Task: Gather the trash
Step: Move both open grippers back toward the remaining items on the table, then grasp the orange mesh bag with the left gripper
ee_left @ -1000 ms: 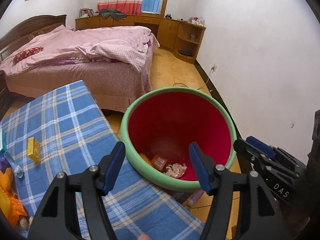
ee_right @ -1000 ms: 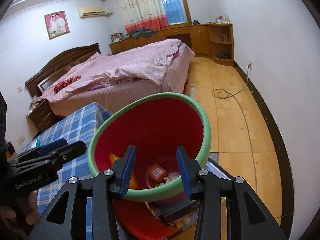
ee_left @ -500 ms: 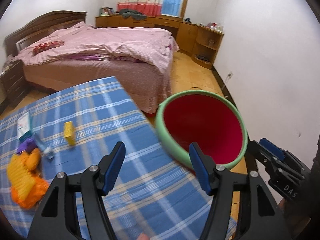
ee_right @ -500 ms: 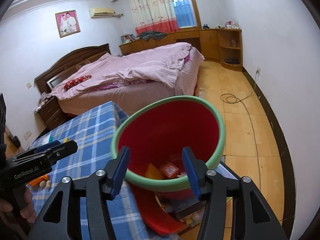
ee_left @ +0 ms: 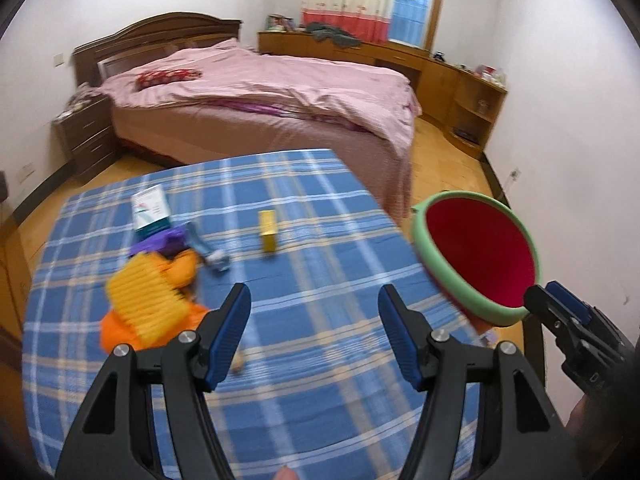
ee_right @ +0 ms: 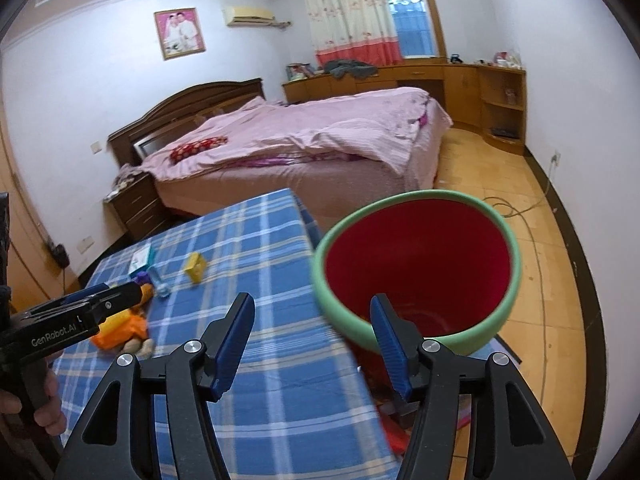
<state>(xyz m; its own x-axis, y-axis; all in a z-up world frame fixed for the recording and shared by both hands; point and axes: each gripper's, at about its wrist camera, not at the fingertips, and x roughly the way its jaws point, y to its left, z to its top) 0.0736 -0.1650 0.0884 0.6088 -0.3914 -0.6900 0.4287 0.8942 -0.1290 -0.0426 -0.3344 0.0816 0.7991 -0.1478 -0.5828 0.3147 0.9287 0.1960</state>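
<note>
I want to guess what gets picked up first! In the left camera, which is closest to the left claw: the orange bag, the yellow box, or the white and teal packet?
1. Orange bag: beside the left claw, on its left.
2. Yellow box: farther up the table, middle.
3. White and teal packet: farthest, back left.

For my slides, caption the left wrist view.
Open left tongs over a plaid table with scattered trash, red bin beside.

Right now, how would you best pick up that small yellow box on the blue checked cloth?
Judging by its pose, grip the small yellow box across its narrow long sides, coming down from above with the open left gripper. It lies flat and apart from the other litter, so both fingers have room.
</note>
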